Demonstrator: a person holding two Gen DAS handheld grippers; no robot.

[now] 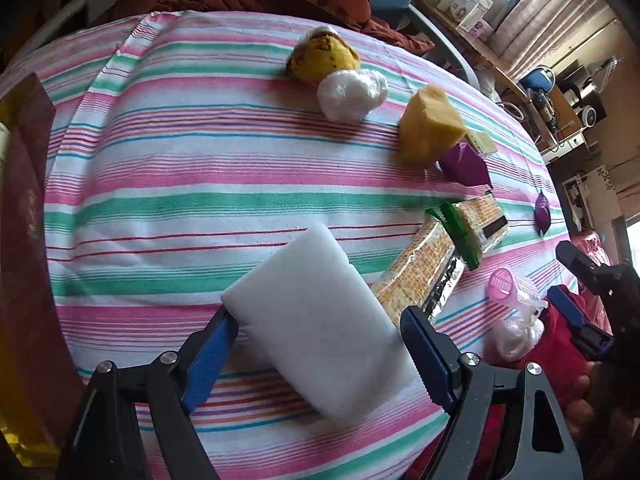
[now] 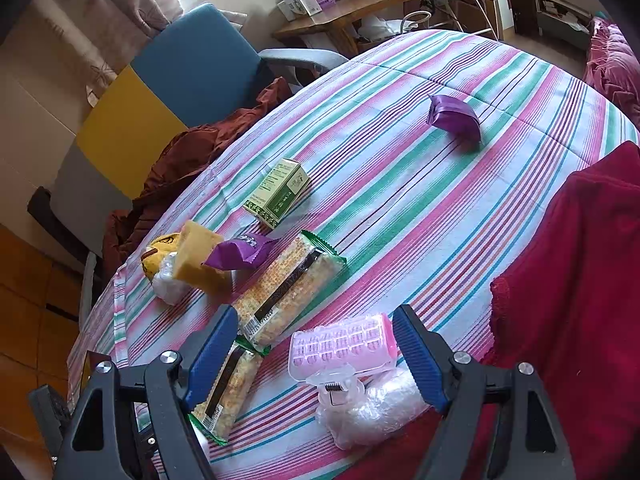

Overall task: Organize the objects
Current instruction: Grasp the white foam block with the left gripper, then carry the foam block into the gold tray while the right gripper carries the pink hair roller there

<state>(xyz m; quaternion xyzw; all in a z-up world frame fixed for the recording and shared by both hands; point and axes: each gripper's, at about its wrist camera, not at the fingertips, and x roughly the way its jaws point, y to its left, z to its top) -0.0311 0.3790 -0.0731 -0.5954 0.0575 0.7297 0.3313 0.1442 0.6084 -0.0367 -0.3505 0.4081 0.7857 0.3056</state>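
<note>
My left gripper (image 1: 318, 322) is shut on a white foam block (image 1: 320, 320) and holds it over the striped cloth (image 1: 168, 160). My right gripper (image 2: 316, 330) is open, its fingers on either side of a pink hair roller (image 2: 344, 346) that lies on a clear plastic bag (image 2: 372, 408). Two cracker packs (image 2: 288, 284) lie to its left. A purple snack pack (image 2: 240, 254), a yellow sponge (image 2: 196, 258), a yellow packet (image 1: 320, 54) and a white wrapped lump (image 1: 352, 94) sit farther back.
A green box (image 2: 280, 192) and a purple pouch (image 2: 454, 118) lie farther out on the cloth. A red cloth (image 2: 568, 300) covers the near right edge. A brown jacket (image 2: 192, 152) and a blue chair (image 2: 200, 64) stand beyond the table. A dark red box (image 1: 24, 220) stands at the left.
</note>
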